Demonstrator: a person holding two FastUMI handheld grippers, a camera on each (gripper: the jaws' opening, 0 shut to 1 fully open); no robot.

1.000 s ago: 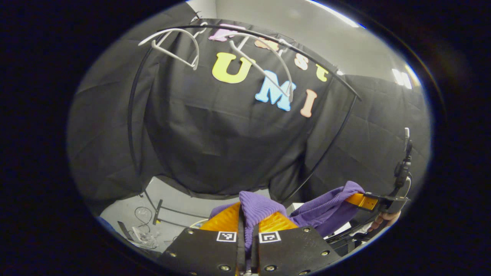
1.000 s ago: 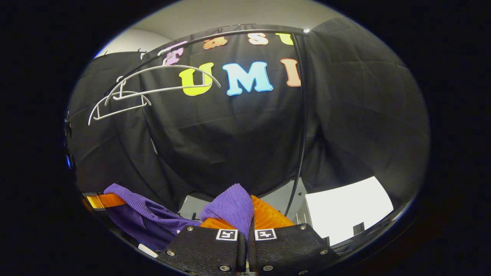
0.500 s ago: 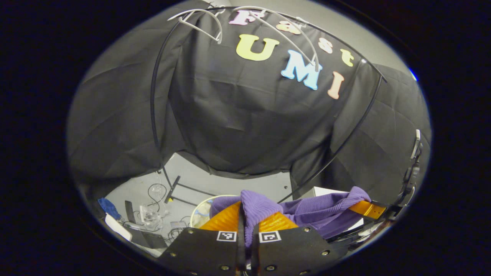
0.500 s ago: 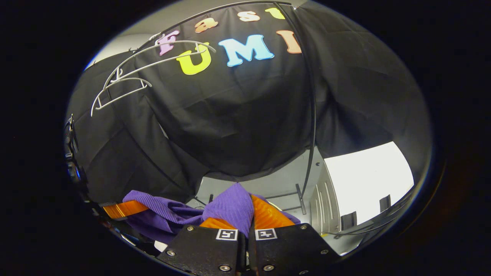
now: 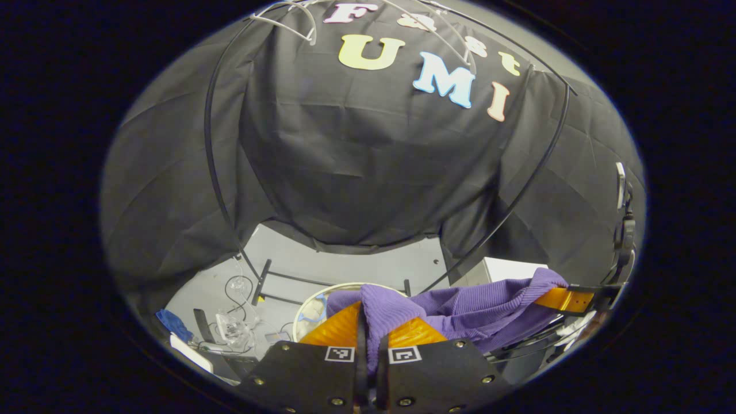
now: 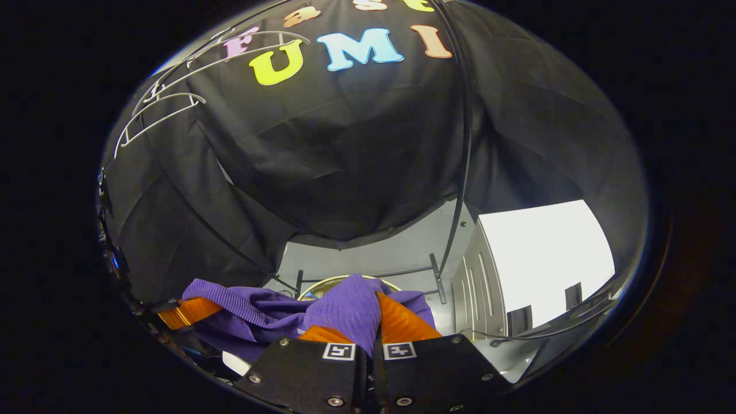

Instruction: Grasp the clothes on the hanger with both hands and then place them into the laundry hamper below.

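Both grippers pinch the purple ribbed garment (image 5: pixel 460 307): the left gripper (image 5: pixel 368 336) has its orange fingers pressed together on one bunched fold, the right gripper (image 6: pixel 371 330) likewise on another, and the cloth sags between them. The garment is off the white hangers (image 6: pixel 155 112), which hang bare on the black rail (image 6: pixel 460 172), and sits just above the round laundry hamper (image 5: pixel 310 305) (its pale rim peeks from behind the cloth). To do this step well, bring both grips over the rim's middle, lower together, and release only once the slack is inside.
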